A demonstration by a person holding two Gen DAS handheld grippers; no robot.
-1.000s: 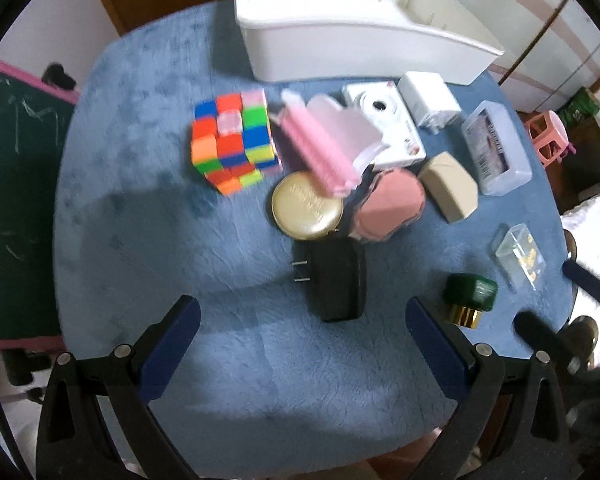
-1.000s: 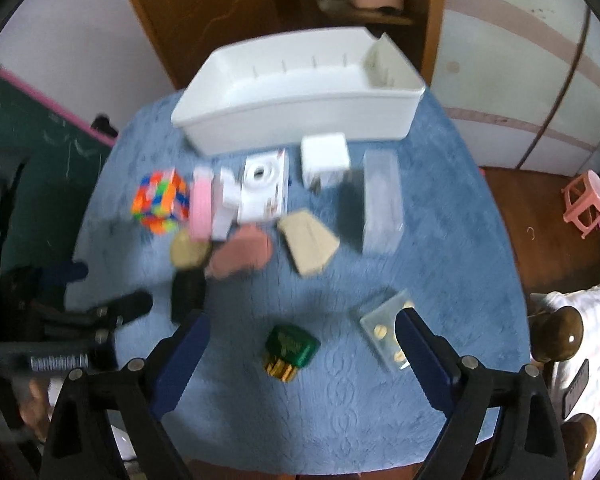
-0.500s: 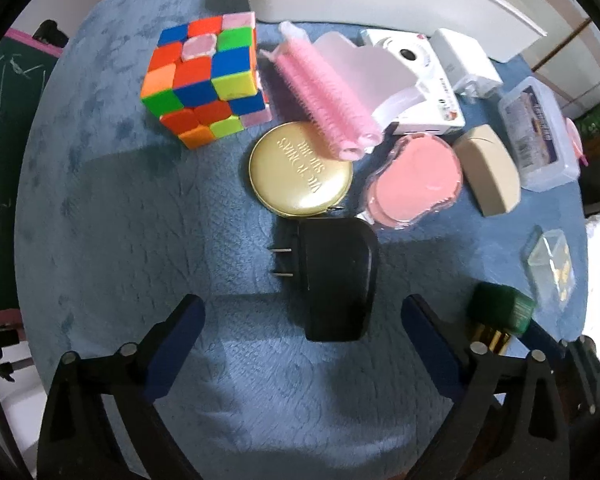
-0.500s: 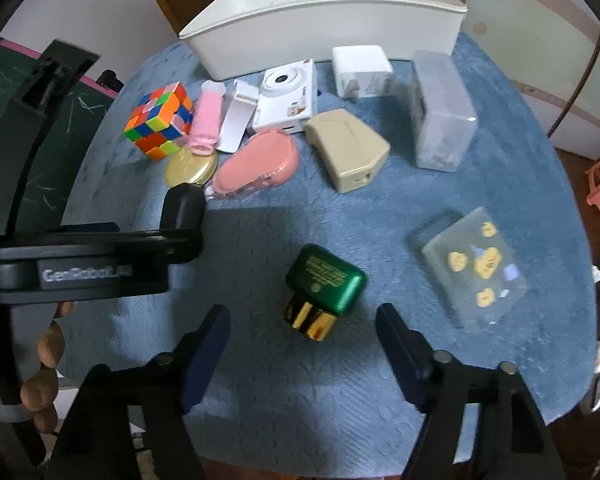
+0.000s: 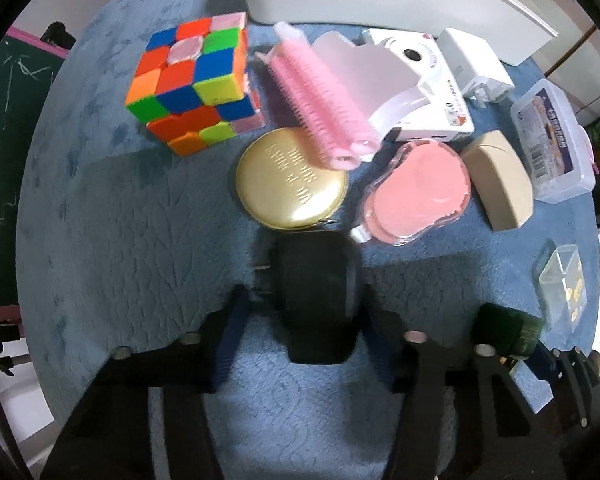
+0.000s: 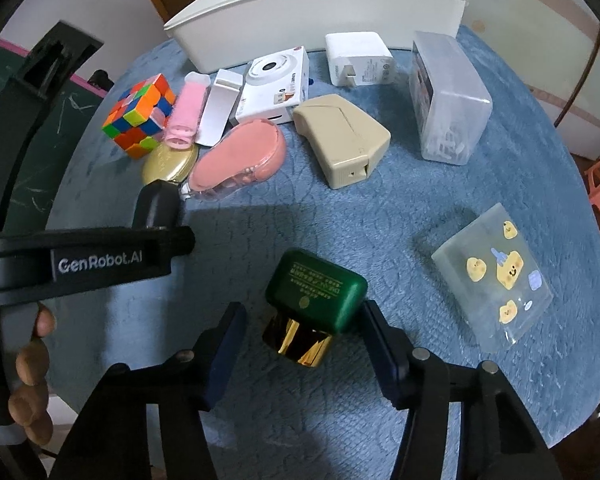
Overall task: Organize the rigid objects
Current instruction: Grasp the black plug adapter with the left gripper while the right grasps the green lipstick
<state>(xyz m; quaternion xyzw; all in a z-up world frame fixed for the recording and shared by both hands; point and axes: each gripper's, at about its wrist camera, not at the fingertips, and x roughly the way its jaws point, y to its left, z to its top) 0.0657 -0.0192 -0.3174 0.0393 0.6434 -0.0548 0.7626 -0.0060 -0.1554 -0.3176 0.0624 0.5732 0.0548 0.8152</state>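
A black plug-in charger (image 5: 316, 300) lies on the blue cloth table (image 5: 120, 240), its prongs pointing left. My left gripper (image 5: 306, 312) points straight down over it, one finger on each side. Its jaws are closing and a small gap still shows on the prong side. A green box with a gold end (image 6: 316, 296) lies between the fingers of my right gripper (image 6: 304, 316). Those jaws are closing too: the right pad is at the box's edge and the left pad stands off it. The left gripper's black body (image 6: 100, 256) sits just left of the box.
Farther back lie a colour cube (image 5: 192, 80), a pink roller (image 5: 320, 96), a gold tin (image 5: 292, 184), a pink case (image 5: 420, 192), a beige box (image 6: 340, 140), a white camera (image 6: 272, 84), a white charger (image 6: 360, 60) and clear boxes (image 6: 448, 100). A white bin (image 6: 300, 12) stands behind them. A sticker pouch (image 6: 496, 276) lies at right.
Both grippers have come down toward the table and their jaws have narrowed: the left around the black charger, the right around the green box. Nothing on the table has moved.
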